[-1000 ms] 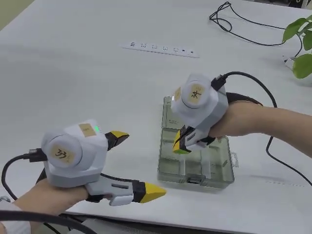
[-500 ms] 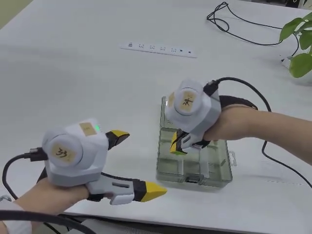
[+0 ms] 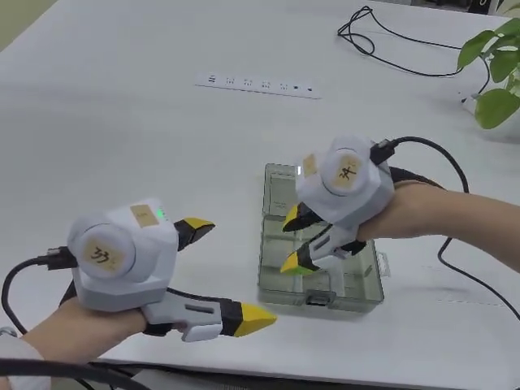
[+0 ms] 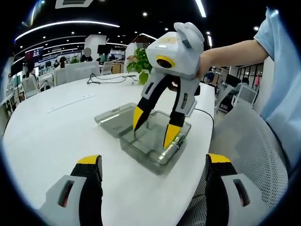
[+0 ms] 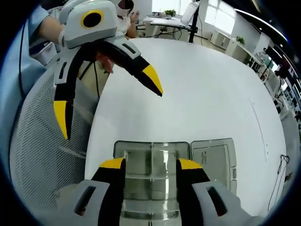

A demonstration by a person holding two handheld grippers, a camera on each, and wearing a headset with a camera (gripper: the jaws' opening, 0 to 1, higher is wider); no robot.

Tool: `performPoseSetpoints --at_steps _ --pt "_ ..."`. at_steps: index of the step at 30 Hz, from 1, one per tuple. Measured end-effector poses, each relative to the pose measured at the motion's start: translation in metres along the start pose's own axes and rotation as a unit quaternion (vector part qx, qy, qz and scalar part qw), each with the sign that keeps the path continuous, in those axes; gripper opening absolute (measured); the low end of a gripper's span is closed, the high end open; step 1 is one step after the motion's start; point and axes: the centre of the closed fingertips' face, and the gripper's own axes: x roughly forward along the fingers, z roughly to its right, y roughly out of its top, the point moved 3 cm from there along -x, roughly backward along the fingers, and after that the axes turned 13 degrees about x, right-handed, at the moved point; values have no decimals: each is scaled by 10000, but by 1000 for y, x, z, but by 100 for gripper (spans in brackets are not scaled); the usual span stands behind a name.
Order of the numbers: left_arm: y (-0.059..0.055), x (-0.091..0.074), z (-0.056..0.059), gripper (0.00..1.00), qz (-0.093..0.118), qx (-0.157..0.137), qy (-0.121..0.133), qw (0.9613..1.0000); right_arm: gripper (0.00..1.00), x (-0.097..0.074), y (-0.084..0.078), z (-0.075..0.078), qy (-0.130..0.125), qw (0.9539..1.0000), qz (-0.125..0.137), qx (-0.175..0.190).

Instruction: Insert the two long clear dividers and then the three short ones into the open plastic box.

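Observation:
The clear plastic box (image 3: 272, 280) lies open on the white table, its lid (image 3: 280, 183) flat behind it. Clear dividers (image 3: 342, 275) stand inside and split it into compartments. My right gripper (image 3: 294, 242) hovers just over the box's left half, open, with nothing between its yellow tips. From its own view (image 5: 150, 164) it looks straight down into the box (image 5: 127, 150) and at the lid (image 5: 214, 160). My left gripper (image 3: 227, 272) stays near the table's front edge, left of the box, open wide and empty. Its own view (image 4: 153, 160) faces the box (image 4: 141, 157) and the right gripper (image 4: 155, 126).
A white power strip (image 3: 258, 84) lies at the back centre. A black cable (image 3: 390, 41) coils at the back right beside a green plant (image 3: 487, 73). The table's front edge runs just under the left gripper. Another cable trails from the right hand.
The right gripper was shut low inside the box. It has opened and risen a little to the right. The left gripper has stayed put.

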Motion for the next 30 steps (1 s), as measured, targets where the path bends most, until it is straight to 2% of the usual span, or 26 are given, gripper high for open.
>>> performPoseSetpoints --at_steps 7,10,13,15,17,19,21,25,28,30 --pt "4 2 0 93 45 -33 -2 10000 79 -8 2 -1 -56 9987 494 111" --pt "6 3 -1 93 50 -29 -4 10000 86 -13 1 1 -165 9976 656 173" --pt "8 4 -1 93 47 -17 -18 10000 90 -19 0 2 -225 9961 804 289" --pt "9 5 0 93 51 0 -33 10000 90 -28 -4 7 -355 9950 871 331" --pt "11 6 0 93 50 15 -48 10000 90 -39 -8 10 -485 9930 982 452" --pt "12 7 0 93 58 33 -65 10000 89 -53 -10 17 -703 9887 1191 579" --pt "14 9 0 93 67 43 -70 9999 89 -64 -14 21 -782 9868 1254 667" --pt "17 12 1 93 87 68 -120 9999 88 -92 -33 30 -1068 9811 1341 895" --pt "19 15 2 93 94 87 -155 9998 87 -102 -54 42 -1241 9782 1294 1050" --pt "19 17 3 93 100 91 -182 9997 87 -110 -69 43 -1363 9761 1225 1170"
